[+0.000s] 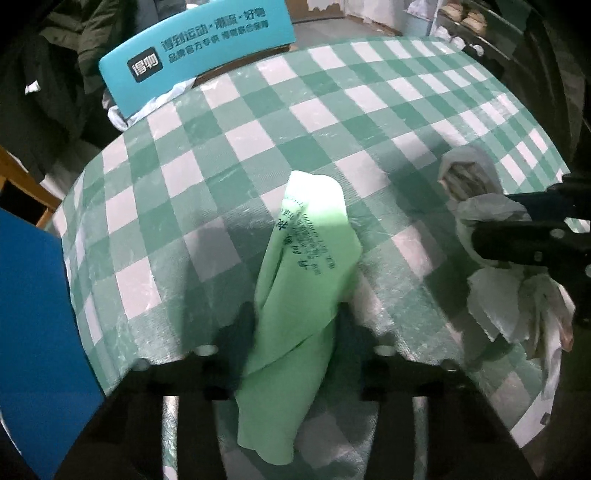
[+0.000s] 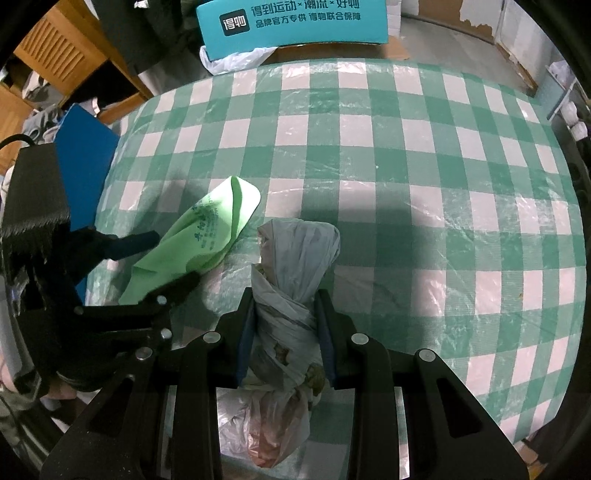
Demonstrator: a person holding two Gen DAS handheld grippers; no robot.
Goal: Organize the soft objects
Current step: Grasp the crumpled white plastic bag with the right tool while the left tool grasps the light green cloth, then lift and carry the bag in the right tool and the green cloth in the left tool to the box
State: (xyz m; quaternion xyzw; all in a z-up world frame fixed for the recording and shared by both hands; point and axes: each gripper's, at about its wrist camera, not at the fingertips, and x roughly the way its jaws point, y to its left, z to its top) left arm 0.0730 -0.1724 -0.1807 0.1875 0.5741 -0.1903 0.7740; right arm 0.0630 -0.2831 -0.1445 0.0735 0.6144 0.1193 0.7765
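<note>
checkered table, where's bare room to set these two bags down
Most of the checkered table is bare: the whole far stretch up to the teal box, and the right side past the white plastic bag. It is crowded near the front left, where the left claw holds the green bag beside the right claw.

A green-and-white checked cloth under clear plastic covers the table [image 2: 369, 147], with a teal box [image 2: 291, 27] printed in Chinese characters beyond its far edge, a blue panel [image 1: 33, 332] at its left, and wooden furniture [image 2: 62, 55] behind.
</note>
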